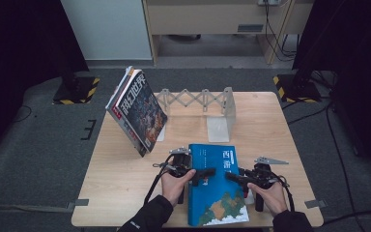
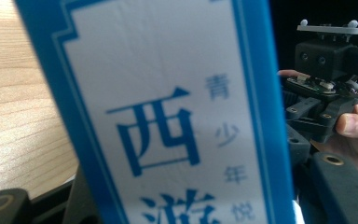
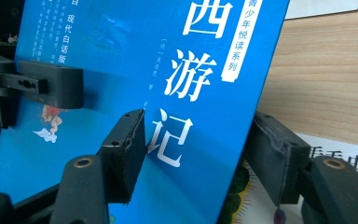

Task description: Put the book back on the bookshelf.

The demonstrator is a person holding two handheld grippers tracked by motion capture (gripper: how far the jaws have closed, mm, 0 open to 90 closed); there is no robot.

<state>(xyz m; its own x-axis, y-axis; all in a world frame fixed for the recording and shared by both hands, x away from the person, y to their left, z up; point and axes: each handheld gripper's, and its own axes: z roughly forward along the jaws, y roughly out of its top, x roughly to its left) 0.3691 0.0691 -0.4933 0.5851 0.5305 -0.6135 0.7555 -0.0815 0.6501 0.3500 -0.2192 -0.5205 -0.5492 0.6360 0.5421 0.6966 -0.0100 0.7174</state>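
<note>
blue book (image 1: 216, 186) btwn both hand-held grippers

A recording studio or laboratory room is indicated, not a home. A plain wooden table (image 1: 125, 179) is set in the middle of a grey carpeted floor (image 1: 38, 159). Left and right of the table, black curtains (image 1: 19, 38) are hung, and beyond its two far corners heavy stand bases (image 1: 76, 90) edged with yellow and black hazard tape are placed. Tape strips (image 1: 77, 203) are stuck to the carpet just beside the table's near corners. Cables (image 1: 335, 145) are trailed across the floor to the right of the table. Behind the table, a pale wooden bench (image 1: 212, 19) with hanging leads is seen against the wall.
</note>
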